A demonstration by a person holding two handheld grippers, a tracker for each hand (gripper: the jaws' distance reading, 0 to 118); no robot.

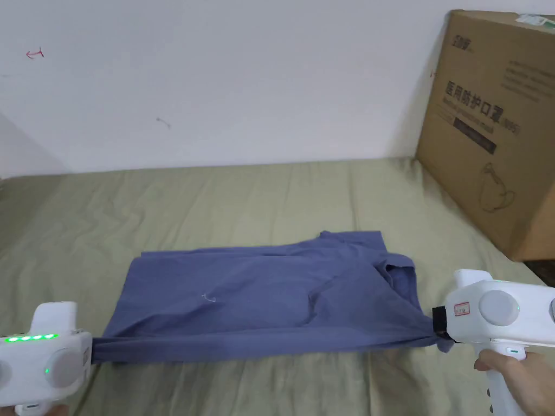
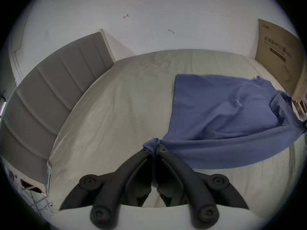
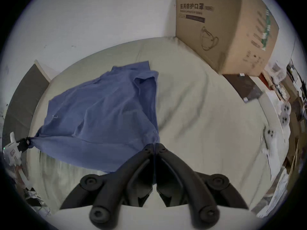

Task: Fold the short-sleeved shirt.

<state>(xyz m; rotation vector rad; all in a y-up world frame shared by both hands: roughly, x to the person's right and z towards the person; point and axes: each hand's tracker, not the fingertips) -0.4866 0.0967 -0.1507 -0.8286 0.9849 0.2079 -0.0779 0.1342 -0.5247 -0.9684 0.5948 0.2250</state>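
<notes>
A blue short-sleeved shirt lies across the green bed sheet, its near edge pulled taut and lifted between both grippers. My left gripper is shut on the shirt's near left corner; in the left gripper view the cloth bunches between the closed jaws of that gripper. My right gripper is shut on the near right corner, by the collar end. In the right gripper view the shirt runs into the closed jaws of this gripper, and the left gripper holds the far corner.
A large cardboard box stands on the bed at the right, against the white wall. A grey padded headboard lies to the left. Clutter and a dark flat object sit beyond the bed's right edge.
</notes>
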